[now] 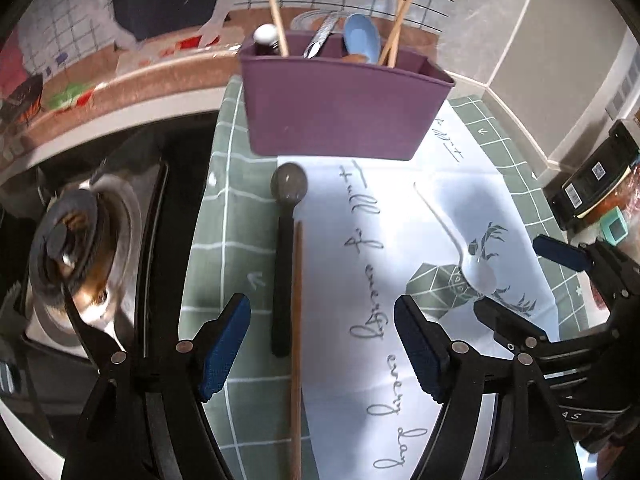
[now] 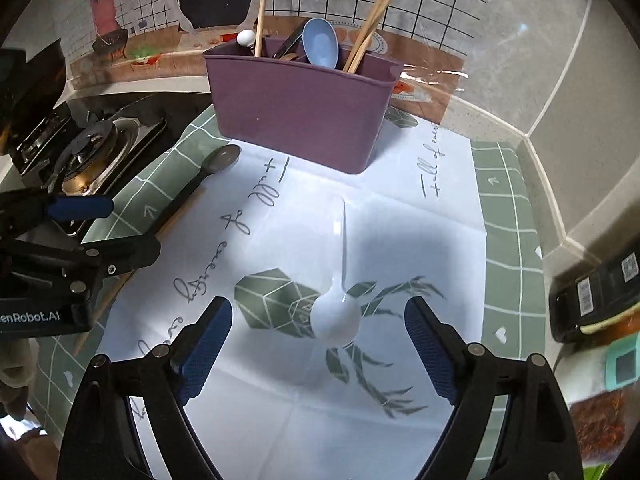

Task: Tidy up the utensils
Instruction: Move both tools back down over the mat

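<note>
A purple utensil holder (image 1: 340,108) stands at the far side of the cloth and holds chopsticks, a blue spoon (image 1: 362,38) and other utensils; it also shows in the right wrist view (image 2: 300,108). A black-handled spoon (image 1: 282,264) and a wooden chopstick (image 1: 296,340) lie side by side on the cloth between my open left gripper's (image 1: 320,344) fingers. A white spoon (image 2: 336,314) lies bowl toward me between my open right gripper's (image 2: 318,344) fingers. The white spoon also shows in the left wrist view (image 1: 476,272).
A gas stove burner (image 1: 76,240) sits left of the green-and-white cloth (image 1: 224,216). A black box (image 2: 596,296) and a teal item (image 2: 622,364) lie at the right. The tiled wall rises behind the holder.
</note>
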`<state>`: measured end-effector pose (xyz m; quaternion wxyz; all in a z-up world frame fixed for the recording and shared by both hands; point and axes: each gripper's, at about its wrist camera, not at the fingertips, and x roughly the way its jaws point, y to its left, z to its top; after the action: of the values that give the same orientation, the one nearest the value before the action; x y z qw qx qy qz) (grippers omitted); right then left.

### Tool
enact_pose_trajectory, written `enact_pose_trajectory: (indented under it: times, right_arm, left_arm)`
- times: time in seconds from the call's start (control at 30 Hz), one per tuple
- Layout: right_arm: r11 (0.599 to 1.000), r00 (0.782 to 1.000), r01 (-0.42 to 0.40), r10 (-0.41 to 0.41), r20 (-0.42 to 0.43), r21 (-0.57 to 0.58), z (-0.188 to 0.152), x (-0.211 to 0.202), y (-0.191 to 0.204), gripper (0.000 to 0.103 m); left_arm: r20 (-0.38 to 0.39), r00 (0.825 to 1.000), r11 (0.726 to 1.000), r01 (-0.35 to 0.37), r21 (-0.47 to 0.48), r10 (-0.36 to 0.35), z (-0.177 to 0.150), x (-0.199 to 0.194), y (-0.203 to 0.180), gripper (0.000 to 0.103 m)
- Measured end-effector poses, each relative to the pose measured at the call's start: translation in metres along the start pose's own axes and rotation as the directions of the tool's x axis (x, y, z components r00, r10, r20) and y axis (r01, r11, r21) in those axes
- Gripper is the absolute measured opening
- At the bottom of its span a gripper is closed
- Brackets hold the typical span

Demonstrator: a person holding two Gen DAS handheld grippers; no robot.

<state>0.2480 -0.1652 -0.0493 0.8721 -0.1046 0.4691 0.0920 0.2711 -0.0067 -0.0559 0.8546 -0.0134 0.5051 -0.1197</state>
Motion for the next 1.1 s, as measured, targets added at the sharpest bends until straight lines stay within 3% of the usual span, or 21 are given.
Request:
enact_pose_trajectory:
  times: [0.33,0.5,0.73,0.83,0.87,1.0,1.1]
  right_arm:
    - [0.996,0.997,-0.037,0.043,-0.071,0.082,-0.002,0.004,-0.006,0.088]
    - [0.985,0.991,-0.074,0.090,-0.102,0.153,0.002,-0.014,-0.024,0.088]
    - [0.980,0.977,-0.017,0.058,-0.206,0.196,-0.023,-0.015,-0.046,0.088]
    - [0.978,0.970,-0.002,0.052,-0.236,0.210,-0.039,-0.004,-0.047,0.088]
    - [0.976,0.969,-0.004,0.059,-0.242,0.219,-0.043,0.001,-0.046,0.087]
    - [0.971,0.970,-0.028,0.084,-0.226,0.239,-0.044,0.012,-0.045,0.069]
    - [0.976,0.982,-0.024,0.063,-0.179,0.214,-0.028,0.015,-0.041,0.066]
  left_arm:
    - [-0.015,0.998,0.997,0.062,-0.049,-0.062,0.000,-0.002,0.031,0.075]
    - [-0.071,0.993,0.995,0.096,0.010,-0.095,0.009,0.009,0.022,0.054]
    - [-0.119,0.992,0.993,0.056,0.105,-0.043,0.009,0.026,0.007,0.049]
    - [-0.140,0.988,0.990,0.077,0.115,-0.060,0.003,0.031,0.004,0.045]
    - [-0.147,0.987,0.989,0.086,0.116,-0.069,0.002,0.032,0.003,0.045]
    - [-0.169,0.978,0.985,0.138,0.103,-0.119,-0.003,0.031,0.002,0.045]
    - [-0.173,0.972,0.982,0.173,0.081,-0.157,-0.005,0.025,0.004,0.045]
